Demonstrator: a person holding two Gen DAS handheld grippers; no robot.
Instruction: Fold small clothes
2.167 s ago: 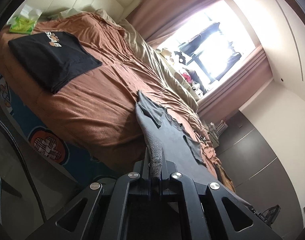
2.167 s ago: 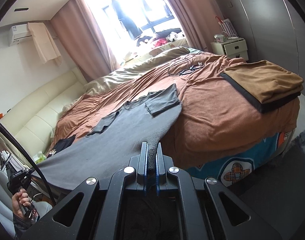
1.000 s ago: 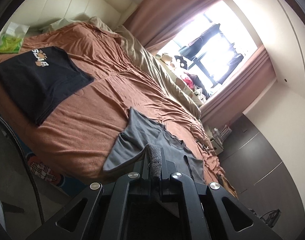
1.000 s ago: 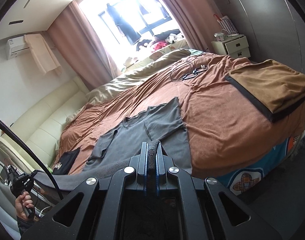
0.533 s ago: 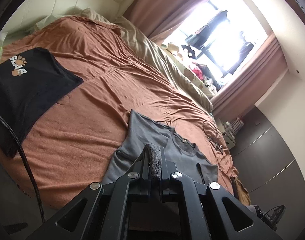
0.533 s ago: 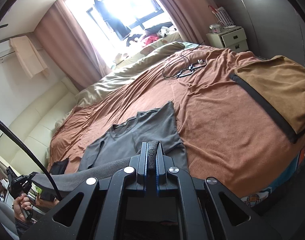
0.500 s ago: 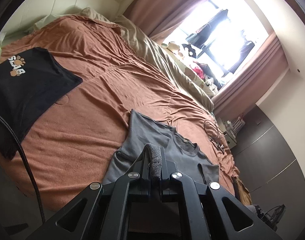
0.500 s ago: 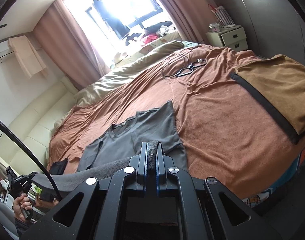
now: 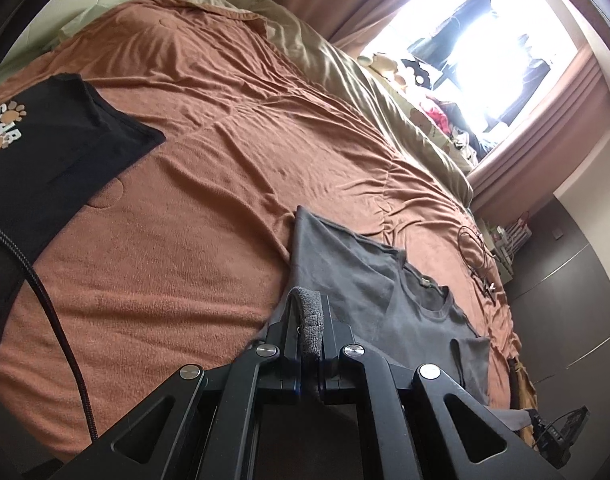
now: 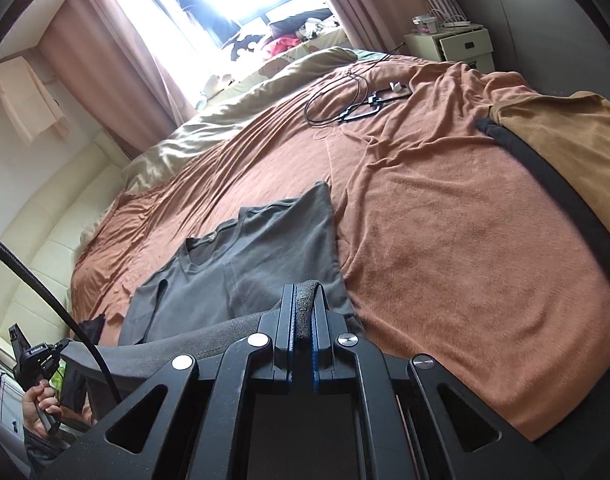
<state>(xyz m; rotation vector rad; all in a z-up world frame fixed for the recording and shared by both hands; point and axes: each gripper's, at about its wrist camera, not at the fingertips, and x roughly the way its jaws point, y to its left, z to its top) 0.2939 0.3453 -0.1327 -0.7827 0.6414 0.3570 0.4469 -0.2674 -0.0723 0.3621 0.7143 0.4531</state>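
A grey T-shirt (image 9: 369, 280) lies with its collar and sleeves flat on the brown bedspread (image 9: 185, 240); its hem end is lifted toward me. My left gripper (image 9: 310, 304) is shut on one hem corner, a grey fold pinched between the fingers. My right gripper (image 10: 303, 292) is shut on the other hem corner of the shirt (image 10: 257, 256). The raised hem stretches between the two grippers above the shirt's lower half.
A folded black T-shirt (image 9: 45, 148) with a paw print lies on the bed's left. A folded tan garment (image 10: 561, 136) lies at right. A black cable with a charger (image 10: 353, 100) lies further up the bed. A beige duvet (image 10: 241, 108) is bunched by the window.
Both grippers have carried the hem forward over the bed, toward the collar. The shirt's upper half has settled flat, and the bed fills more of both views.
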